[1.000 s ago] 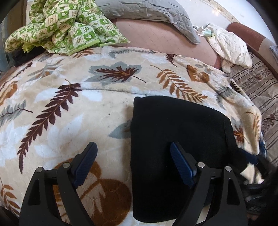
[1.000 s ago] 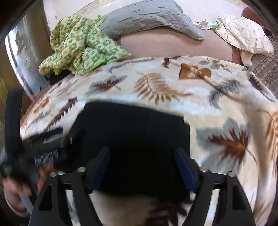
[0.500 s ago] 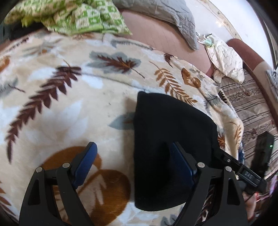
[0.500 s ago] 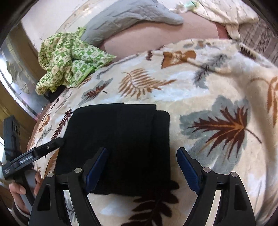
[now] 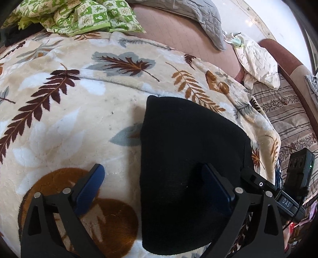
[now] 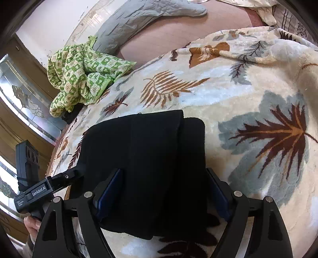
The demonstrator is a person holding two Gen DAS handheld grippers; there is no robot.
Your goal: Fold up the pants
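Note:
The black pants (image 5: 184, 150) lie folded into a compact block on the leaf-patterned blanket (image 5: 69, 119). My left gripper (image 5: 153, 176) is open and empty, hovering over the block's left edge, its right finger above the cloth. In the right wrist view the folded pants (image 6: 147, 154) show two stacked layers. My right gripper (image 6: 165, 186) is open and empty, its blue fingers (image 6: 111, 188) straddling the block's near end. The left gripper's body (image 6: 39, 190) shows at the pants' left side.
A green checked cloth (image 5: 79, 15) is bunched at the blanket's far left. A grey quilted pillow (image 5: 198, 13) and a cream cloth (image 5: 258, 59) lie behind on the pink mattress. A striped sheet (image 5: 288, 113) borders the blanket at right.
Both grippers have pulled back from the folded pants and hover open above it. The pants block stays in place.

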